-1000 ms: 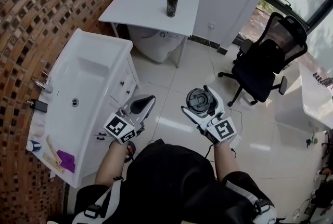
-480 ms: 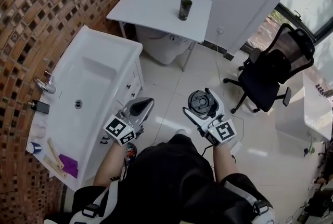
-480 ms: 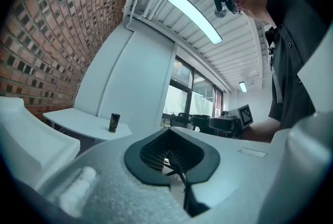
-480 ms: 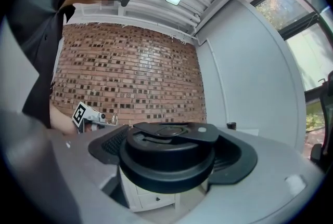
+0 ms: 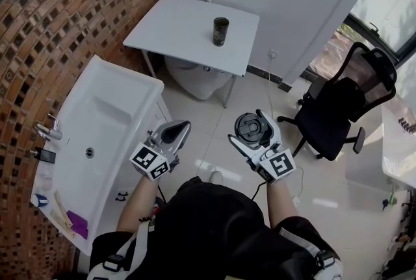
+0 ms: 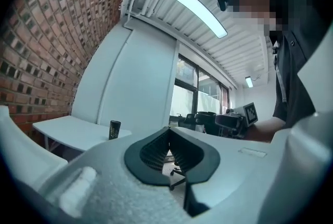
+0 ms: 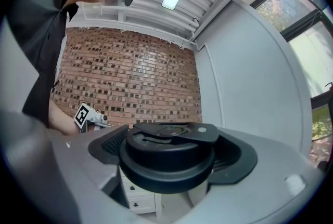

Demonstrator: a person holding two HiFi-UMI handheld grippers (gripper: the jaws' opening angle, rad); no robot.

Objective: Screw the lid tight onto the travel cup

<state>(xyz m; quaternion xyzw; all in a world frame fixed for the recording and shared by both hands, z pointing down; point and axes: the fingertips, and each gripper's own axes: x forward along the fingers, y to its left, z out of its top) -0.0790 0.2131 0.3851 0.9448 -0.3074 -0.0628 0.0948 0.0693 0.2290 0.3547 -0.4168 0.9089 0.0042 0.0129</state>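
1. Left tongs: jaws pressed together, ribbed pads meeting, nothing between them. Held level over the tiled floor.
2. Right tongs: clamped on the lid, a black round screw lid with a flip tab on top. The right gripper view shows the pads pressing its rim from both sides, top face up.
3. Both tongs are held in front of the person's body, side by side and apart, not touching.
4. Travel cup: dark, upright and uncapped, standing alone on the white bench near its far edge. It is well apart from both tongs (the left gripper view also shows it, small, beyond the closed jaws).
5. The lid is in the air, well away from the cup and not over it.
6. Washbasin: white, at the person's left along the brick wall, with small items at its near end, too small to name.
7. Office chair: black, at the right by the window, clear of both tongs.
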